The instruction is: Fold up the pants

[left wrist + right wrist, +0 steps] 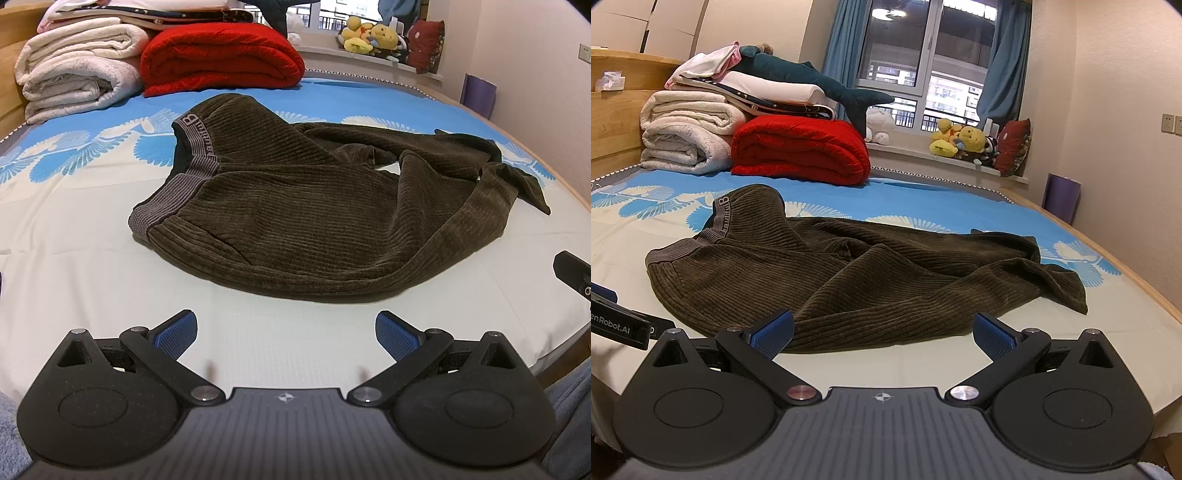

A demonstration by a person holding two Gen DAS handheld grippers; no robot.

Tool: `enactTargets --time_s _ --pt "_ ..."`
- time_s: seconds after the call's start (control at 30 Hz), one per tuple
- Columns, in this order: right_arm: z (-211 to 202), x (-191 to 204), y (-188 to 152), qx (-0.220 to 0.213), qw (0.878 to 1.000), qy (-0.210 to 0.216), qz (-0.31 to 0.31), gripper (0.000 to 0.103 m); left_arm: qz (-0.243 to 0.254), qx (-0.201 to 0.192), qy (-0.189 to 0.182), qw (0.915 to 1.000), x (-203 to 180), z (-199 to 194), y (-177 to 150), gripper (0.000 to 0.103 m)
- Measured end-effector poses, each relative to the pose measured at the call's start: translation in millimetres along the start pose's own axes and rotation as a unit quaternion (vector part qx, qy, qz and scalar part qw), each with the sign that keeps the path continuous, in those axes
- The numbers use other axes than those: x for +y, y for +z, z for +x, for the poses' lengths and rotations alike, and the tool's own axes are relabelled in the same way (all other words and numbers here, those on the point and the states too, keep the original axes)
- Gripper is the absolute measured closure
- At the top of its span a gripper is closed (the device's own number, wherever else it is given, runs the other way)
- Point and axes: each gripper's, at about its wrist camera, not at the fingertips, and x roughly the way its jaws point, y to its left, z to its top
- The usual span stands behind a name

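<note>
Pants: brown corduroy pants [849, 280] lie crumpled and unfolded on the bed sheet [923, 369], grey waistband [679, 247] to the left, legs bunched to the right.
Right gripper: the right gripper [882, 334] hovers at the pants' near edge, jaws spread wide, nothing between the blue pads [774, 334].
Left gripper: a part of it [617, 321] shows at the left edge.
Behind: red blanket [801, 151], white folded blankets [687, 136], plush toys [960, 142] on the windowsill.

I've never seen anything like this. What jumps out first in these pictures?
A rumpled pair of dark brown corduroy pants sprawls mid-bed on the blue-and-white patterned sheet. Behind them, by the headboard, sits a bright red folded blanket. Up close, both open black grippers with blue pads, left and right, hold nothing.
</note>
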Motion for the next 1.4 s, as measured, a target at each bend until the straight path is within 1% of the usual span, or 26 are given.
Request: enactTargets --time_s 0.2,0.27,0.33,0.47,0.5,0.57,0.63,0.67,0.7,0.73,0.77,0.8,0.83,0.87,0.9,0.93,1.0,1.03,1.07,1.13,1.17,1.23,1.27,1.3,1.37,1.4 --pt "0 -1 -1 -0.013 1.000 0.002 0.007 0.001 -0.003 -0.002 -0.004 1.0000 0 0 -1 0.000" --pt "3 -4 0 -0.014 1.000 0.001 0.009 0.001 -0.004 0.002 -0.004 1.0000 3 0 1 0.000" --pt "8 -12 2 -0.012 1.000 0.003 0.026 0.001 -0.003 0.017 0.008 0.9998 9 1 4 0.000" --pt "23 -45 11 0.025 0.992 0.009 0.124 0.001 -0.033 0.009 0.039 0.9987 34 1 23 0.000" --pt "30 -58 13 0.038 0.986 0.011 0.160 0.001 -0.043 0.009 0.047 0.9979 43 2 30 0.000" --pt "45 -81 16 0.071 0.977 -0.002 0.202 0.001 -0.068 0.017 0.056 0.9960 60 8 46 0.000" --pt "66 -108 16 0.105 0.956 -0.017 0.273 0.001 -0.093 0.023 0.057 0.9938 78 22 64 0.000" --pt "78 -120 13 0.129 0.941 -0.022 0.311 0.001 -0.108 0.044 0.052 0.9918 86 33 71 0.001" --pt "93 -134 9 0.154 0.922 -0.032 0.353 0.001 -0.147 0.041 0.022 0.9880 100 46 78 0.003" --pt "108 -146 5 0.186 0.898 -0.039 0.397 0.001 -0.190 0.039 -0.012 0.9809 114 61 82 0.005" --pt "120 -157 0 0.206 0.875 -0.048 0.437 0.001 -0.225 0.049 -0.034 0.9724 125 77 83 0.009" --pt "130 -169 -5 0.203 0.855 -0.054 0.475 0.001 -0.255 0.054 -0.053 0.9639 134 93 84 0.011" --pt "140 -182 -9 0.199 0.831 -0.057 0.516 0.001 -0.275 0.058 -0.058 0.9580 140 107 83 0.018" --pt "146 -190 -12 0.196 0.815 -0.063 0.541 0.001 -0.297 0.054 -0.067 0.9509 147 120 84 0.021" --pt "151 -196 -15 0.191 0.803 -0.068 0.560 0.001 -0.317 0.045 -0.075 0.9442 153 129 85 0.021" --pt "154 -200 -15 0.183 0.798 -0.069 0.570 0.001 -0.335 0.029 -0.083 0.9381 155 131 86 0.021" --pt "157 -203 -17 0.168 0.799 -0.071 0.573 0.001 -0.339 0.012 -0.087 0.9366 152 131 89 0.021" --pt "158 -199 -16 0.168 0.801 -0.072 0.570 0.001 -0.329 0.016 -0.105 0.9383 147 135 93 0.029" --pt "163 -203 -14 0.165 0.801 -0.062 0.571 0.001 -0.321 0.020 -0.116 0.9398 142 139 95 0.061" --pt "169 -199 -12 0.171 0.803 -0.053 0.568 0.001 -0.320 0.023 -0.130 0.9383 138 147 95 0.103" --pt "171 -202 -11 0.169 0.805 -0.045 0.567 0.001 -0.324 0.019 -0.120 0.9382 136 150 93 0.103" --pt "172 -201 -6 0.168 0.814 -0.040 0.555 0.001 -0.313 0.012 -0.079 0.9464 130 147 92 0.103" --pt "173 -200 -5 0.167 0.819 -0.040 0.547 0.001 -0.311 0.010 -0.069 0.9479 131 144 92 0.103" --pt "173 -198 -3 0.167 0.824 -0.040 0.540 0.001 -0.318 0.006 -0.068 0.9457 133 137 91 0.103" --pt "172 -197 -2 0.166 0.828 -0.036 0.535 0.001 -0.334 -0.008 -0.058 0.9409 143 117 88 0.103" --pt "172 -198 -3 0.166 0.828 -0.033 0.535 0.001 -0.333 -0.023 -0.046 0.9414 150 106 85 0.100"
